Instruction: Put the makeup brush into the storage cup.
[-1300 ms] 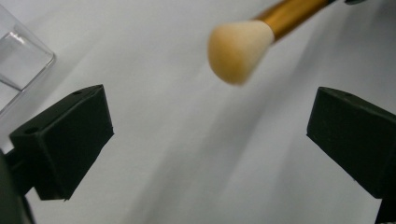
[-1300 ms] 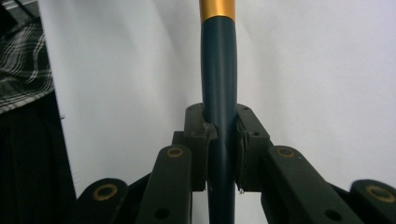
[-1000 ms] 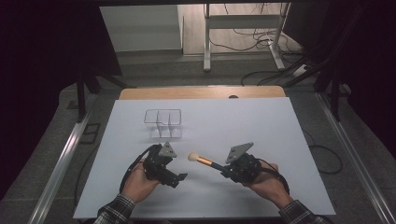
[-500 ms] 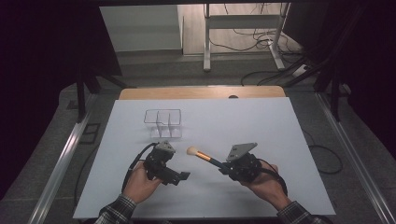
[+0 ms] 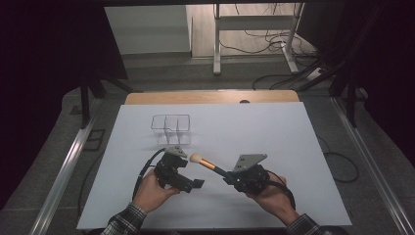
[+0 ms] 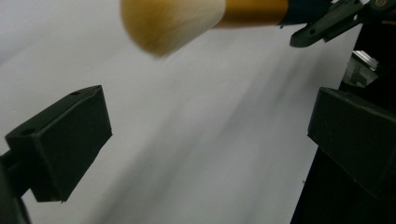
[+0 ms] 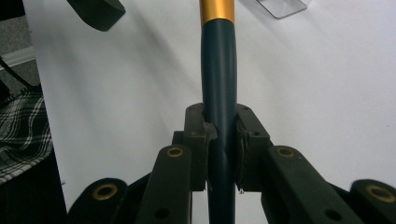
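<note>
Right claw: clenched on the dark handle of the makeup brush.
Brush axis: held above the desk, bristles aimed at the left claw.
Left claw: released, jaws apart, bristles just beside it.
Nearer hand: likely the left.

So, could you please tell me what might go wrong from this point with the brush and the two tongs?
The right tongs clamp the makeup brush low on its dark handle, leaving most of its length sticking out, so it may pivot or slip in the grip.

The left tongs are open with the bristles just beyond them; closing there could catch the soft head instead of the handle.

The clear organizer stands close behind, so a swing of the brush could knock it.
</note>
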A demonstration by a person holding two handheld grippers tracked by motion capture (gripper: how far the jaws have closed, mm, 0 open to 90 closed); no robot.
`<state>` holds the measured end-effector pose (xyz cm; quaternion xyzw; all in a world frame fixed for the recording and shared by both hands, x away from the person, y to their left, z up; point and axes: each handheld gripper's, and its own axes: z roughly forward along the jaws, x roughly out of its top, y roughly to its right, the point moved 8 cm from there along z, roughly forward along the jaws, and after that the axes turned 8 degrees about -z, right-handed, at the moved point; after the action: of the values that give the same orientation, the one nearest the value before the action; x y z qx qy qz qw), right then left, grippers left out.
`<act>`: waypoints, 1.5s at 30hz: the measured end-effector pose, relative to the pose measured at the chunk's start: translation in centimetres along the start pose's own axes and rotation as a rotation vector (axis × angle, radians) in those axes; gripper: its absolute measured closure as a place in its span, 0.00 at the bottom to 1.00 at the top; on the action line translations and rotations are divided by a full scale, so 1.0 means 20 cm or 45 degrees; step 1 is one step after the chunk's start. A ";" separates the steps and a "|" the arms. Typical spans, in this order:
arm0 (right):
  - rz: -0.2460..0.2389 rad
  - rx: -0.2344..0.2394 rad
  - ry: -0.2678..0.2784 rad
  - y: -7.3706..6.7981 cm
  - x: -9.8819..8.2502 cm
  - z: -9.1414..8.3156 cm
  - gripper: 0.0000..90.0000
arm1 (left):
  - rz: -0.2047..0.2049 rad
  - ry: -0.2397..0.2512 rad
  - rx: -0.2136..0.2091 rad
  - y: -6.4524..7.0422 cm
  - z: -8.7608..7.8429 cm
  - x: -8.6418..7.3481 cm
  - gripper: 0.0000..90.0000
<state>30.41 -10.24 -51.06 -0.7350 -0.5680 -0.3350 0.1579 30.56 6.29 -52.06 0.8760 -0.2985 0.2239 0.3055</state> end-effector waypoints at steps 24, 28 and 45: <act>0.013 0.033 0.039 -0.08 0.03 0.08 0.86 | -0.017 0.065 -0.109 0.05 -0.01 0.07 0.11; 0.012 0.043 0.015 -0.09 0.01 0.10 0.86 | -0.047 0.096 -0.110 0.03 -0.04 0.07 0.28; -0.001 0.062 -0.069 -0.10 -0.03 0.15 0.85 | -0.133 0.218 -0.427 0.06 -0.13 0.09 0.77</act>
<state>29.46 -8.20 -53.89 -0.7394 -0.5803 -0.3014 0.1601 30.51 6.62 -48.71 0.8048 -0.2586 0.2287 0.4828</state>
